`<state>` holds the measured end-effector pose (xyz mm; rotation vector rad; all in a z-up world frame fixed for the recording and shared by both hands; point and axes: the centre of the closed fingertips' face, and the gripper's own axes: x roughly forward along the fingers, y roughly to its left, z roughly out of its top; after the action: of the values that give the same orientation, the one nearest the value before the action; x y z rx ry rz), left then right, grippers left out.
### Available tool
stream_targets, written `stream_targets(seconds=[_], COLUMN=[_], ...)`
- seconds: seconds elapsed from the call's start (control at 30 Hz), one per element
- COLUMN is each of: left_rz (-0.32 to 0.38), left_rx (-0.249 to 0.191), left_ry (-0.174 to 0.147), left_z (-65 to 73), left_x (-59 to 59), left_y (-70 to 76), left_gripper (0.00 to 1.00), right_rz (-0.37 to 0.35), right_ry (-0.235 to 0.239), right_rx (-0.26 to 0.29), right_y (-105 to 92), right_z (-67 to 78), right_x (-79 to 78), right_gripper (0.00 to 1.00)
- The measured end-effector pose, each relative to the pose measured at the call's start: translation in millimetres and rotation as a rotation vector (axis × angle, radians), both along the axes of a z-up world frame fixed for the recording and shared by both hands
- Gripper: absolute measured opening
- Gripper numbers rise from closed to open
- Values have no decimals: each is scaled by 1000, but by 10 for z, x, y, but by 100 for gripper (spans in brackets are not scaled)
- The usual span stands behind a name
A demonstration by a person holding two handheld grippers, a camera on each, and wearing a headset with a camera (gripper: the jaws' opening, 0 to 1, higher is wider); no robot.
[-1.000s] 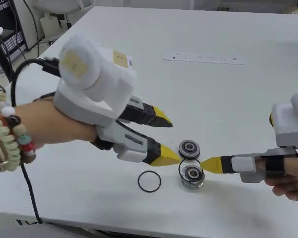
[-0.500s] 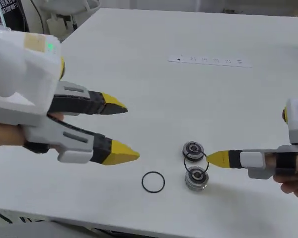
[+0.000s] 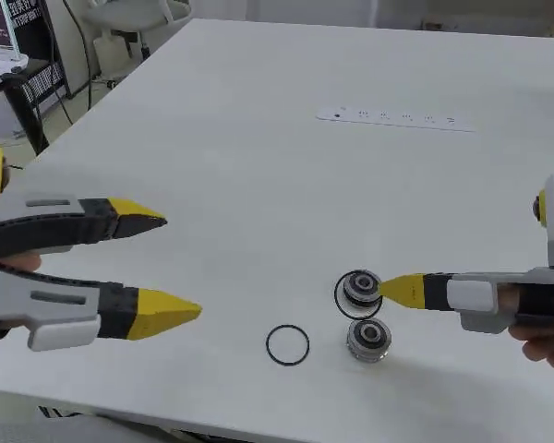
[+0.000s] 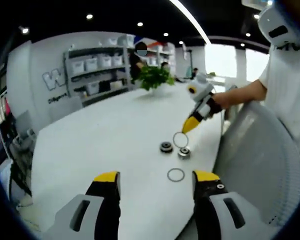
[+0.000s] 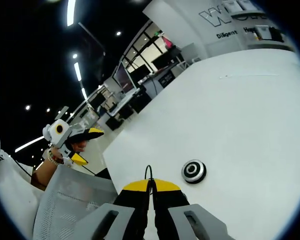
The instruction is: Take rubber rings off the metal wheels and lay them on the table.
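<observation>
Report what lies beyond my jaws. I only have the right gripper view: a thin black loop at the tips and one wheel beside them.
Observer: The right gripper is shut on a whole rubber ring; in the left gripper view it looks lifted clear of the wheels.
Operator: Wheels? Count them.
Observer: Two, close together on the table: a far wheel and a near wheel.
Operator: Name a spot to lay this ring.
Observer: A loose ring already lies flat on the table, left of the near wheel; next to it seems a fair spot.
</observation>
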<state>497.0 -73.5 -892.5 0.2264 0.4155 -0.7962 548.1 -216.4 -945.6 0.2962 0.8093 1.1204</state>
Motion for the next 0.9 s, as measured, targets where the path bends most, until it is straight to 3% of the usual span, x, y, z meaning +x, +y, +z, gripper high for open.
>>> stream_targets(seconds=[0.1, 0.23, 0.33, 0.53, 0.9], left_rz=[45, 90, 121, 139, 160], left_rx=[-18, -11, -34, -25, -36], left_ry=[-1, -6, -8, 1, -1], left_z=[-6, -20, -6, -72, -89], left_x=[5, -31, -52, -123, -198], left_y=[213, 427, 512, 574, 582], left_gripper=[59, 59, 59, 59, 58], right_rz=[4, 25, 34, 62, 142], right_ry=[1, -6, 0, 9, -2], right_rx=[12, 4, 11, 2, -93], right_y=[39, 94, 139, 235, 381], right_z=[19, -11, -24, -88, -345], right_x=[-12, -61, -89, -157, -315], right_gripper=[0, 0, 0, 0, 0])
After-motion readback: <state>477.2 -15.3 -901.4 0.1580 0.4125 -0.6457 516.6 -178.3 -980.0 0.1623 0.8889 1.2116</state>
